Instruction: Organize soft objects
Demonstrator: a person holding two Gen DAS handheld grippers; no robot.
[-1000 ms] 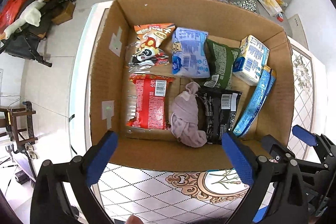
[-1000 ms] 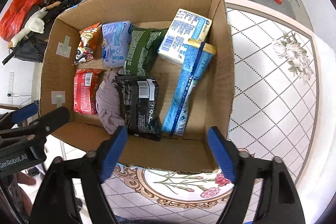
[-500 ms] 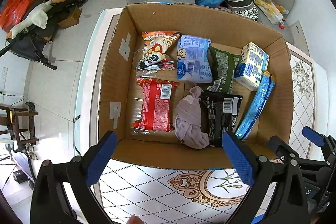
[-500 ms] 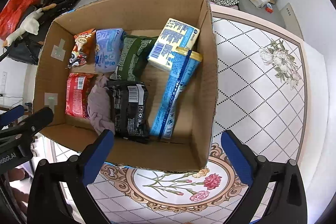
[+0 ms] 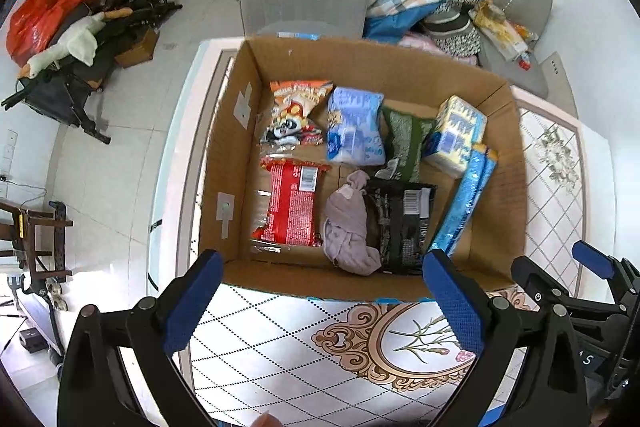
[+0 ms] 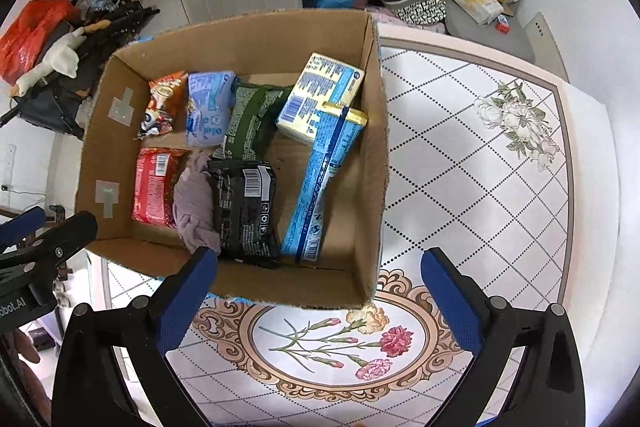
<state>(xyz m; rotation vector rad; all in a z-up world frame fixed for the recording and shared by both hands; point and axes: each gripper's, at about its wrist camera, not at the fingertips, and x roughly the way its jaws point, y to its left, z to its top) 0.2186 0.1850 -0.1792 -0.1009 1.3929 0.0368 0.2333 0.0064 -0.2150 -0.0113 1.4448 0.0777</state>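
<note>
Spread wide and empty, the jaws of the left gripper are held over the near rim of the cardboard box. The right gripper is likewise held with its jaws apart, nothing between them, above the box's near right corner. Beyond both pairs of jaws, inside the box, a crumpled mauve cloth is seen against the near wall, between a red snack packet and a black packet.
</note>
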